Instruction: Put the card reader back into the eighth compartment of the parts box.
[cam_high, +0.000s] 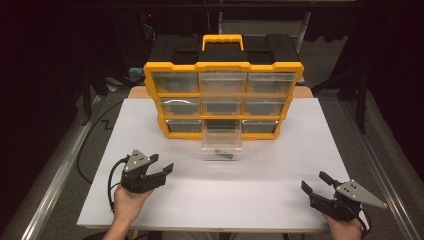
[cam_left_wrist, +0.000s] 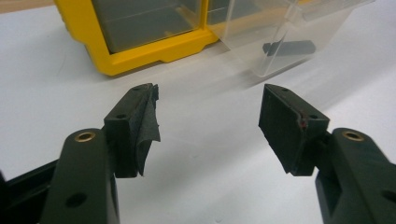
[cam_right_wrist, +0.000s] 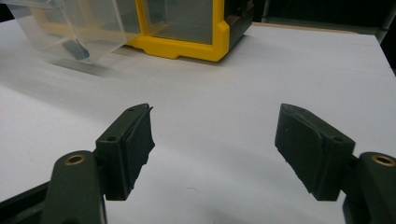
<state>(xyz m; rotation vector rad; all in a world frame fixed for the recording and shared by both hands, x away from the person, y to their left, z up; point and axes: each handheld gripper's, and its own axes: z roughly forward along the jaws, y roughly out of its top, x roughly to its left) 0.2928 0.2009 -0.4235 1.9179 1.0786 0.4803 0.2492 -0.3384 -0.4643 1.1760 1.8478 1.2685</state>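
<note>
Now I hold the left gripper (cam_high: 164, 166) and right gripper (cam_high: 314, 183) wide apart, empty, above the white table (cam_high: 250, 190).

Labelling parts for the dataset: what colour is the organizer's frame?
Yellow frame, with a black top and clear drawers. Shows best in the high view.

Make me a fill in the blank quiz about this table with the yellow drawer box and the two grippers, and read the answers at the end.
1. The organizer has a frame coloured ____.
2. The clear drawer pulled out onto the white table comes from the ____ row of the organizer.
3. The small object lying inside that drawer is ____ in colour.
4. The left gripper and the right gripper both have their fingers ____, holding nothing.

Answers: yellow; bottom; black; open
</note>
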